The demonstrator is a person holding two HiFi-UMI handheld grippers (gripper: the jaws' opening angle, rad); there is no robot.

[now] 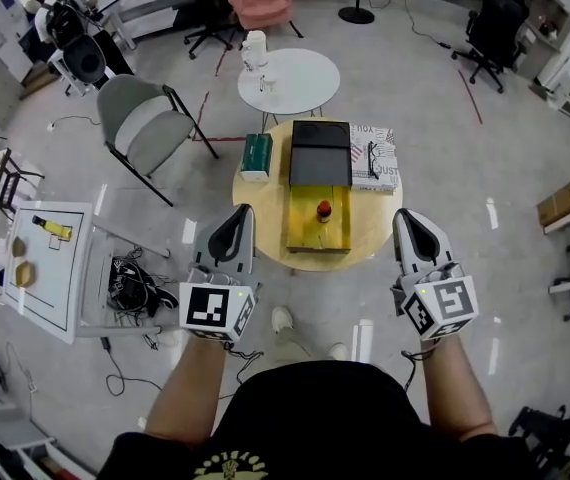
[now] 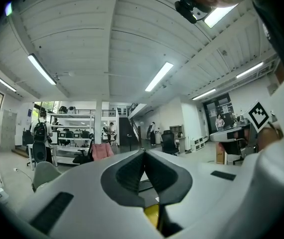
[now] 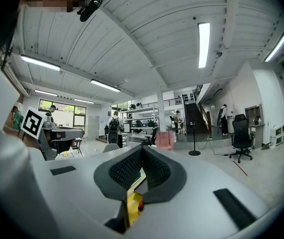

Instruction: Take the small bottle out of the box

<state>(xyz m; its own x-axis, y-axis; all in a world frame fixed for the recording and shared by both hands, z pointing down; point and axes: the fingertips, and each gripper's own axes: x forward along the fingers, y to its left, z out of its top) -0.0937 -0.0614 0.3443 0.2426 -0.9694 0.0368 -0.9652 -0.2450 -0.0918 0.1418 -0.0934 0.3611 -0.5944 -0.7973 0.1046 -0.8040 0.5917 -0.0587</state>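
Observation:
The small bottle [image 1: 323, 211], red-capped, stands upright inside the open yellow box [image 1: 317, 236] on the round wooden table [image 1: 265, 230]. The box's black lid [image 1: 320, 154] lies behind it. My left gripper [image 1: 244, 211] hovers shut at the table's front left edge, apart from the box. At the table's front right my right gripper [image 1: 403, 215] is also shut and holds nothing. In the left gripper view the jaws of the left gripper [image 2: 144, 152] meet, with the yellow box [image 2: 152, 216] below them. Under the right gripper [image 3: 142, 148] in its own view show the box [image 3: 131, 203] and the red cap [image 3: 140, 206].
A green carton [image 1: 257, 156] lies left of the lid, and a printed pad with glasses [image 1: 373, 156] lies to its right. Behind stand a white round table [image 1: 288, 80] and a grey chair [image 1: 145, 123]. A white board [image 1: 50, 263] and cables are on the floor at left.

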